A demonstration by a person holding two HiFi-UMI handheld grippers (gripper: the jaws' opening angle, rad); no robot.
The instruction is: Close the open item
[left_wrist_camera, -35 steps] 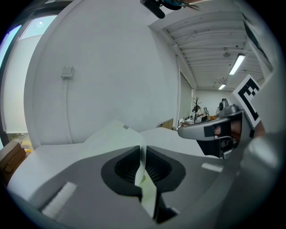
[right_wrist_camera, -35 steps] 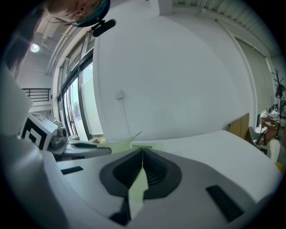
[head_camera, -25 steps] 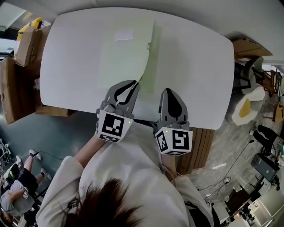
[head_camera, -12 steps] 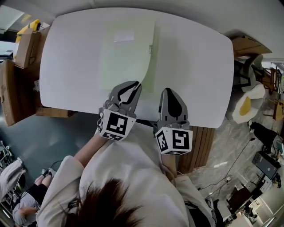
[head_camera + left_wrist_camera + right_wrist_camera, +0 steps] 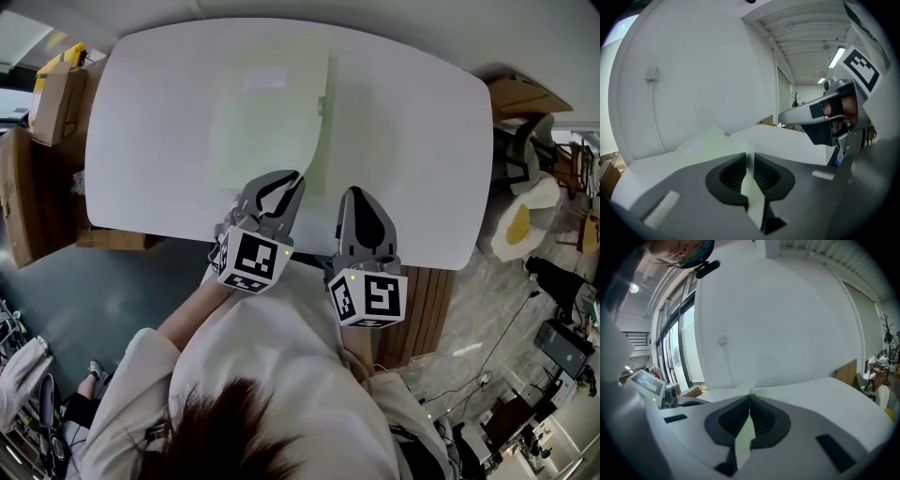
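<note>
A pale green folder (image 5: 262, 122) lies open on the white table (image 5: 412, 141). Its cover is lifted and curls over from the right-hand side. My left gripper (image 5: 292, 178) is at the folder's near edge, shut on the cover's corner. In the left gripper view the green sheet (image 5: 701, 145) runs between the ribbed pads of the left gripper (image 5: 749, 157). My right gripper (image 5: 361, 194) hovers just right of the folder near the table's front edge. It is shut and holds nothing. The right gripper view shows the right gripper (image 5: 750, 399) with its jaws together and the folder beyond them.
Cardboard boxes (image 5: 42, 141) stand on the floor to the table's left. An egg-shaped cushion (image 5: 520, 225) and chairs are off to the right. A small metal clip (image 5: 320, 106) sits at the folder's spine. The table's front edge is right under both grippers.
My left gripper has shifted a little to the right with the cover's corner, and the cover's curl has followed. The right gripper has stayed put.
</note>
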